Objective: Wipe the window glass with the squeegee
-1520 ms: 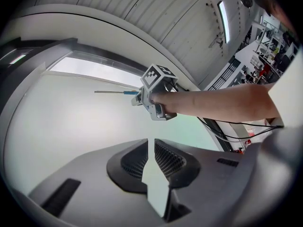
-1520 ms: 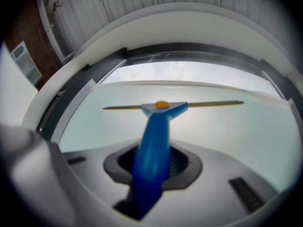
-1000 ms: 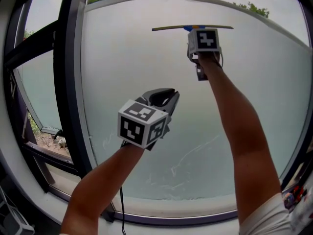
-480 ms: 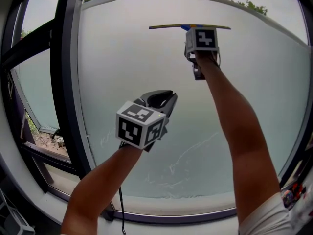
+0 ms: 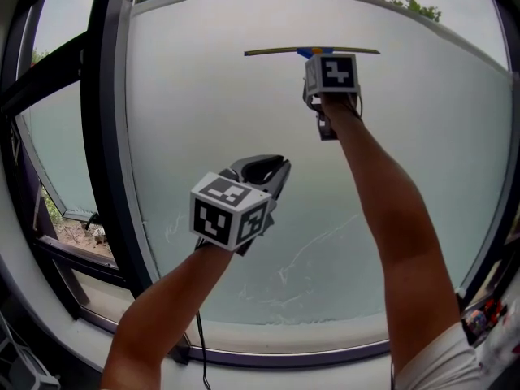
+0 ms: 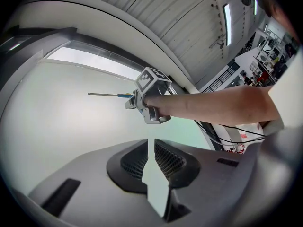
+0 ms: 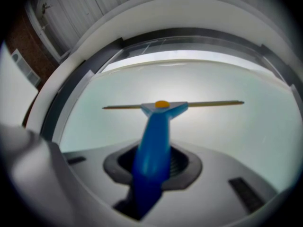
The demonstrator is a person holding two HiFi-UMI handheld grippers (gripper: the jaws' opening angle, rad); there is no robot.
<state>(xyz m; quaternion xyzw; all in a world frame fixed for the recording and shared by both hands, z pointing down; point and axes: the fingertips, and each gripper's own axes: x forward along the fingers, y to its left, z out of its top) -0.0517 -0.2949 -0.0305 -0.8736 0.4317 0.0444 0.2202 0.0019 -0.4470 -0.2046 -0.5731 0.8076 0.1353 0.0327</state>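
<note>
The squeegee (image 5: 311,52) has a blue handle and a thin yellowish blade that lies level across the top of the frosted window glass (image 5: 211,120). My right gripper (image 5: 318,60) is raised on an outstretched arm and is shut on the blue handle (image 7: 152,145), which runs up between its jaws (image 7: 154,167) to the blade (image 7: 208,103). My left gripper (image 5: 273,167) hovers lower and left of centre, a little off the glass. It is shut with nothing in it (image 6: 150,148). From the left gripper view, the squeegee (image 6: 106,94) and the right arm show ahead.
A dark vertical frame bar (image 5: 110,136) borders the pane on the left, with an opened side window (image 5: 57,136) beyond it. Faint streaks (image 5: 317,250) mark the lower glass. A dark sill (image 5: 309,354) runs below, and a black cable (image 5: 199,340) hangs from my left arm.
The squeegee blade and my right gripper sit slightly lower on the glass than a second ago. The left gripper has hardly shifted.
</note>
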